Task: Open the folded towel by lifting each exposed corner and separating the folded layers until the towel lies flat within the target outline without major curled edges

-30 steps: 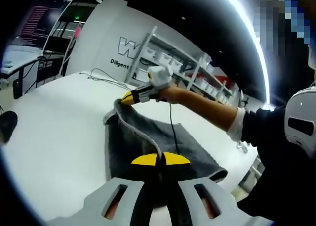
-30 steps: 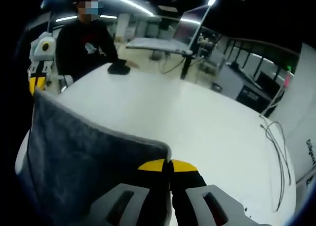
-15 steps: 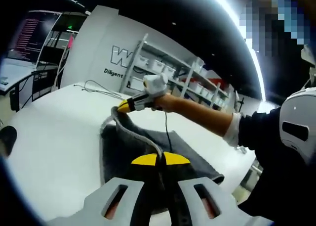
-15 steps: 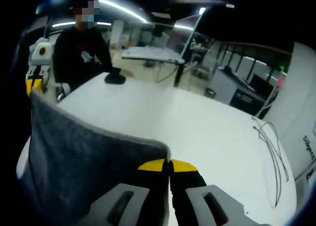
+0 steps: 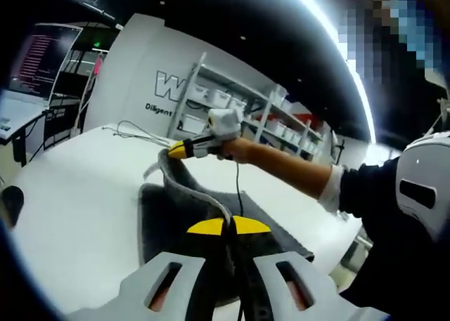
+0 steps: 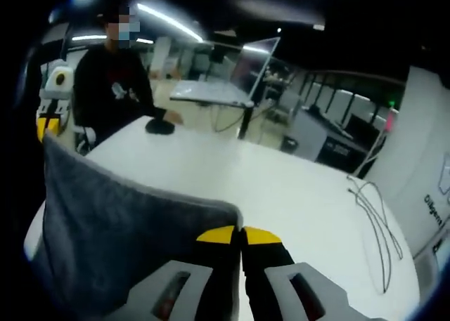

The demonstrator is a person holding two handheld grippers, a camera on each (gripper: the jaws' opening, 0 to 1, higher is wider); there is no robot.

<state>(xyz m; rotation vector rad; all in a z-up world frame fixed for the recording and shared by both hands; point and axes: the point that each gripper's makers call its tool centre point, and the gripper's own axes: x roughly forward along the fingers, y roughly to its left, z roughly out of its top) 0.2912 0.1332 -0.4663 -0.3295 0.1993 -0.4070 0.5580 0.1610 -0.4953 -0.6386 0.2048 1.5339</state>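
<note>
- In the left gripper view, your left gripper [image 5: 228,226] rises from the bottom middle of the frame, and its yellow tips are pinched together on one corner of the soft grey towel with a pale edge [image 5: 184,219].
- From that corner, the pale edge of the towel curves up and away to the upper left of the middle, where your right gripper [image 5: 176,149] holds the other corner.
- The rest of the towel lies dark and spread out on the wide white table [image 5: 77,187], in the lower middle of the frame.
- Your bare forearm [image 5: 281,168] and dark sleeve come in from the right side of this view.
- A thin grey cable [image 5: 133,133] lies on the table, left of your right gripper.
- White shelves with boxes [image 5: 271,124] stand behind the table, in the upper middle.
- In the right gripper view, your right gripper [image 6: 241,234] is at the bottom middle, and its yellow tips are closed on a towel [image 6: 126,244] corner.
- Here the towel hangs like a grey wall across the lower left of the frame, lifted off the table [image 6: 281,194].
- Your left gripper [image 6: 48,121] shows at the far left, at the towel's other top corner.
- A person in a black top [image 6: 116,89] is at the upper left, by the far end of the table.
- A small black thing [image 6: 159,126] sits on the table near that person; you cannot tell what it is.
- Loose cables [image 6: 373,223] lie on the table at the right.
</note>
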